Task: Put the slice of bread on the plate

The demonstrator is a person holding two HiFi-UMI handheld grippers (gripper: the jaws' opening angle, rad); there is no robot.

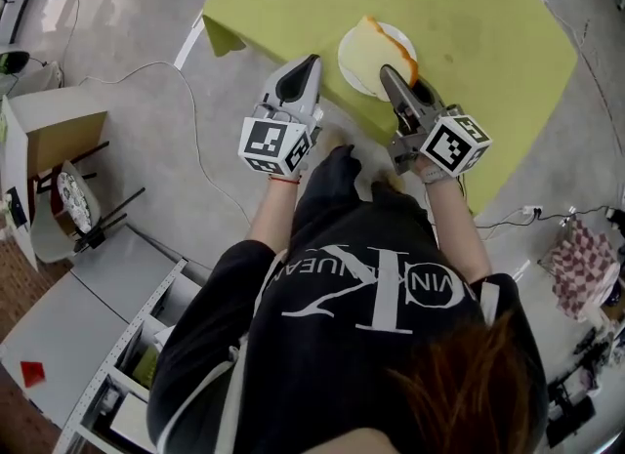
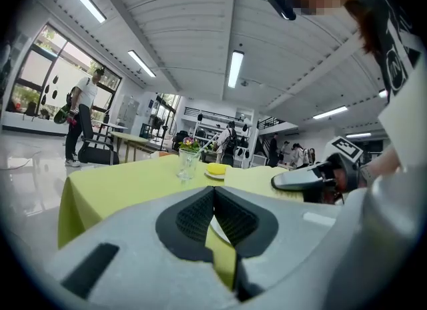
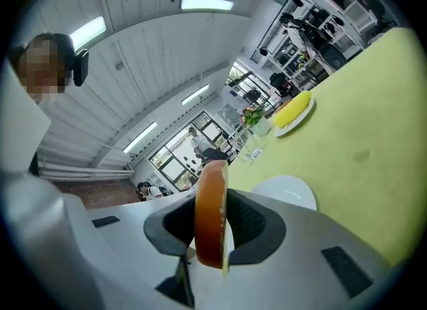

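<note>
The right claw (image 1: 391,73) pinches the slice of bread (image 1: 374,52) at upper centre. Its long axis runs up-left from the claw across the white plate (image 1: 346,73) on the green counter (image 1: 488,52), perhaps touching it. The left claw (image 1: 311,61), pressed together and empty, sits just left of the plate.

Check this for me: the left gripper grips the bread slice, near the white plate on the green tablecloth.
Not quite: the right gripper, not the left, grips the bread slice, as the right gripper view shows. The left gripper is shut on nothing. The white plate on the green tablecloth is as stated.
</note>
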